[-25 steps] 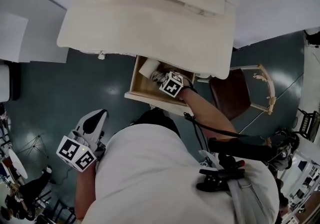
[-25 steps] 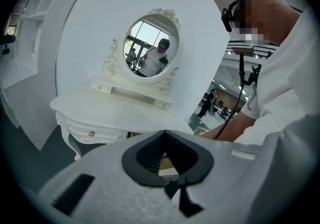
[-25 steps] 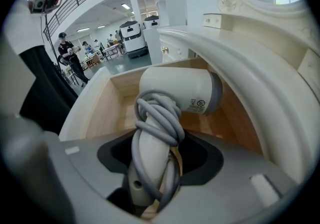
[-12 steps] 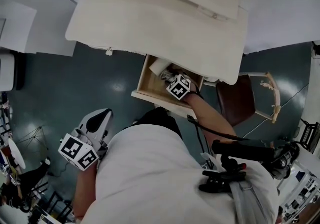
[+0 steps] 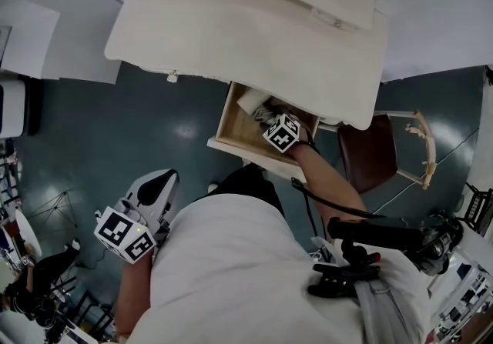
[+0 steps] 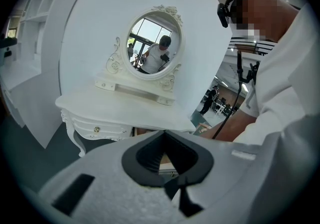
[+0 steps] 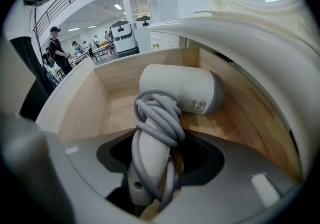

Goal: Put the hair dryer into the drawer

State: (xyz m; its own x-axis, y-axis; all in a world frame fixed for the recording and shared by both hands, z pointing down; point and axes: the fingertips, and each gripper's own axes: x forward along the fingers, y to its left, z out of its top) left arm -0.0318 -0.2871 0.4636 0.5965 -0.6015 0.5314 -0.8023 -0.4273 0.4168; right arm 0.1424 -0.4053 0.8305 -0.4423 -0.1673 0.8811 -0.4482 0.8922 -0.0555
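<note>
Right claw (image 7: pixel 157 144): jaws apart, reaching down into the open drawer (image 7: pixel 80 102). They have just been opening a little, with the hair dryer's (image 7: pixel 180 90) handle (image 7: pixel 149 155) between them.
Grip: the pads look just clear of the handle, with a sliver of wood showing at one side, though the wound cord (image 7: pixel 161 115) hides part of the gap.
Hair dryer: white, lying on the drawer floor. Its head is toward the back wall, with the barrel crosswise and the grey end toward the right side wall.
Cord: grey, looped in a bundle round the handle where it meets the head.
Drawer: pale wood, pulled out from under the front edge of the tabletop (image 5: pixel 254 35), toward its right end in the head view.
Left claw (image 6: pixel 167 155): jaws together with nothing between them. It is held low at the person's left side, well apart from the drawer and pointing toward the dressing table.
Tabletop: cream, with a curved front edge. An oval mirror (image 6: pixel 152 42) stands at its back edge.
Chair (image 5: pixel 370 154): brown seat, just right of the drawer, on the dark teal floor (image 5: pixel 115 127).
</note>
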